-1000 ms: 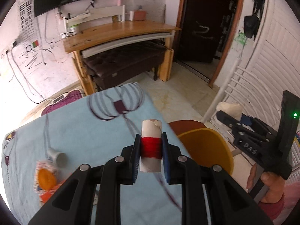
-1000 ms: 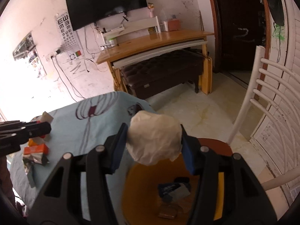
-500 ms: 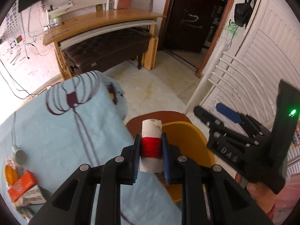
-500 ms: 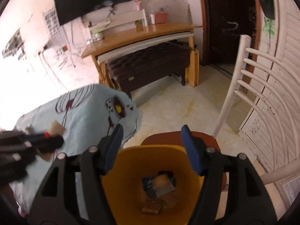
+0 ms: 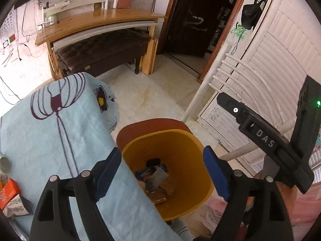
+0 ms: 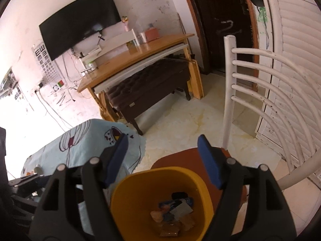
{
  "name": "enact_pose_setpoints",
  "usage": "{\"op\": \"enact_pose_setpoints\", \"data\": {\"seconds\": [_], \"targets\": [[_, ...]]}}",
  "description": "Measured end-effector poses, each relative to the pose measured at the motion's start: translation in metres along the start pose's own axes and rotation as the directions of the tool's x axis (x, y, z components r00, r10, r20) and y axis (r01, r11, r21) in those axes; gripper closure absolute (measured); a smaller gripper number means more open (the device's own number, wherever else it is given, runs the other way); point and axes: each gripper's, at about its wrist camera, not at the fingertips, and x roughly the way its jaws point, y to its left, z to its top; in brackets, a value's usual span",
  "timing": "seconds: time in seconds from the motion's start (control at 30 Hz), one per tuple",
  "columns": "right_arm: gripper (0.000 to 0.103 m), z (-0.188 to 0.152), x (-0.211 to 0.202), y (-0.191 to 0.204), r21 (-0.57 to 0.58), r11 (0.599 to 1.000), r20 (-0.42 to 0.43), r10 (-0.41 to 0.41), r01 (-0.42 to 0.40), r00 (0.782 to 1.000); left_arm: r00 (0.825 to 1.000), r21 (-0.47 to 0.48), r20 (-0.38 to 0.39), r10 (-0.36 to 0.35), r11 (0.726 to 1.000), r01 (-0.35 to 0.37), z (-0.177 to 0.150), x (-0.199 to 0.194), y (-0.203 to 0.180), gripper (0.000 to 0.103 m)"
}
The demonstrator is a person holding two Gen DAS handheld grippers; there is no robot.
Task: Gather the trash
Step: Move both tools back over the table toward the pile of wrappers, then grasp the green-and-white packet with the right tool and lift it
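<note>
Now both grippers hang over the yellow bin, which sits on a brown chair seat just beside the table with its blue cloth. The left gripper has its jaws opening wide with nothing between the blue pads; the bin's mouth shows straight through the gap. The right gripper is also opening, likewise empty, and looks down into the same bin. Several pieces of trash already lie at the bottom: wrappers, something dark, a flat brownish packet; which piece is which I cannot tell. So a fair share of the job looks done. What is left sits at the table's near-left edge in the left view: an orange carton, a small printed box beside it, and a round grey thing further back. Those would seem to be the next pickups, well apart from the bin, so either hand has to swing back across the cloth.
</note>
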Motion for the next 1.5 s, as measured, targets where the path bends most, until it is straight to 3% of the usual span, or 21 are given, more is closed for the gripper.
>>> {"op": "enact_pose_setpoints", "data": {"seconds": [0.2, 0.33, 0.4, 0.7, 1.0, 1.3, 1.5], "targets": [[0.033, -0.004, 0.0, 0.023, -0.05, 0.998, -0.002, 0.024, -0.024, 1.0, 0.999, -0.012, 0.033, 0.035, 0.999, -0.035, -0.006, -0.02, 0.016, 0.025], [0.024, -0.006, -0.002, 0.043, -0.094, 0.994, 0.0, 0.053, -0.053, 0.999, 0.995, -0.012, 0.074, 0.072, 0.997, -0.072, -0.014, -0.042, 0.029, 0.024], [0.024, -0.007, -0.003, 0.055, -0.115, 0.991, -0.001, 0.071, -0.07, 0.998, 0.992, -0.013, 0.093, 0.089, 0.996, -0.089, -0.018, -0.054, 0.037, 0.023], [0.022, -0.021, -0.011, 0.116, -0.235, 0.955, -0.03, 0.182, -0.184, 0.983, 0.973, -0.095, 0.154, 0.171, 0.983, -0.157, -0.038, -0.115, 0.1, 0.016], [0.018, -0.05, -0.015, 0.179, -0.361, 0.893, -0.088, 0.256, -0.27, 0.963, 0.956, -0.221, 0.168, 0.241, 0.954, -0.202, -0.073, -0.158, 0.173, 0.012], [0.018, -0.095, -0.018, 0.245, -0.474, 0.781, -0.203, 0.353, -0.407, 0.913, 0.934, -0.287, 0.12, 0.336, 0.912, -0.292, -0.114, -0.177, 0.225, 0.011], [0.018, -0.121, -0.011, 0.271, -0.53, 0.732, -0.25, 0.347, -0.428, 0.904, 0.94, -0.297, 0.068, 0.334, 0.906, -0.301, -0.146, -0.178, 0.235, 0.011]]}}
